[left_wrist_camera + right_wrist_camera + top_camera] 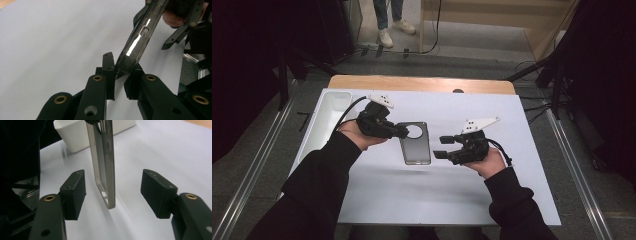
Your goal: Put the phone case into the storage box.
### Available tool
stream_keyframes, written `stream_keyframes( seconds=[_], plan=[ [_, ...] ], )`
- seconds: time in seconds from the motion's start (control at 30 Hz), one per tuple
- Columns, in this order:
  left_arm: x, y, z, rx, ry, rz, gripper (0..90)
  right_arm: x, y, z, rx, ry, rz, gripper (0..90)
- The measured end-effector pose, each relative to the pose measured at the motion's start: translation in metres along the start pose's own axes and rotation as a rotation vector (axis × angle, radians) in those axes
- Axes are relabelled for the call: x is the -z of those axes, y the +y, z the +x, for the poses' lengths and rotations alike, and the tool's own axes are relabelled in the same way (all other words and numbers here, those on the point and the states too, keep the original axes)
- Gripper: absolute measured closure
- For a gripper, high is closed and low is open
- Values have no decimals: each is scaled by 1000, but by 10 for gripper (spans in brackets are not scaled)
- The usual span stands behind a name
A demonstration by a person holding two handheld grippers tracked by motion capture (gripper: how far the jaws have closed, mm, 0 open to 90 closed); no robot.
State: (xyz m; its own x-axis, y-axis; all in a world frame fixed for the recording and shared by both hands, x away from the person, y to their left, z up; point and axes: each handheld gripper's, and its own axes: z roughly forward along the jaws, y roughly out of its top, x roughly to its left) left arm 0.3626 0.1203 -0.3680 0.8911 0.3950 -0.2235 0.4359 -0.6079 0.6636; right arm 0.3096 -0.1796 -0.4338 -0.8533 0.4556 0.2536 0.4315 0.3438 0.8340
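Sleeved forearms are steadying both grippers: left gripper (120,75) is pinching the phone case (415,142); right gripper (113,191), spread, should straddle its edge squarely before squeezing.

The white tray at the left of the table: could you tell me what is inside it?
The white tray looks empty where its floor shows; the left gripper, shut on the phone case, and its cable cover a part.

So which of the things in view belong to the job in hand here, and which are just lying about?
In the job:
- clear phone case, clamped at one edge
- left gripper, jaws shut on the case
- right gripper, jaws open on either side of the case's free end

Lying about:
- white tray at the left edge of the white table top
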Motion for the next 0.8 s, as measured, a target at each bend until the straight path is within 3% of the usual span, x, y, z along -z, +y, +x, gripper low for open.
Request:
stream_keyframes(
  seconds=[0.13,0.33,0.73,0.8],
  plan=[
    [1,2,-1,-29,31,29,809,-1,7,0,4,14,2,293],
    [1,7,-3,-62,53,58,809,-9,15,0,17,30,14,292],
    [-3,16,-6,-95,64,96,809,-26,27,0,48,17,49,357],
    [-3,18,-6,-103,82,103,808,-28,28,-1,55,16,54,378]
  ],
)
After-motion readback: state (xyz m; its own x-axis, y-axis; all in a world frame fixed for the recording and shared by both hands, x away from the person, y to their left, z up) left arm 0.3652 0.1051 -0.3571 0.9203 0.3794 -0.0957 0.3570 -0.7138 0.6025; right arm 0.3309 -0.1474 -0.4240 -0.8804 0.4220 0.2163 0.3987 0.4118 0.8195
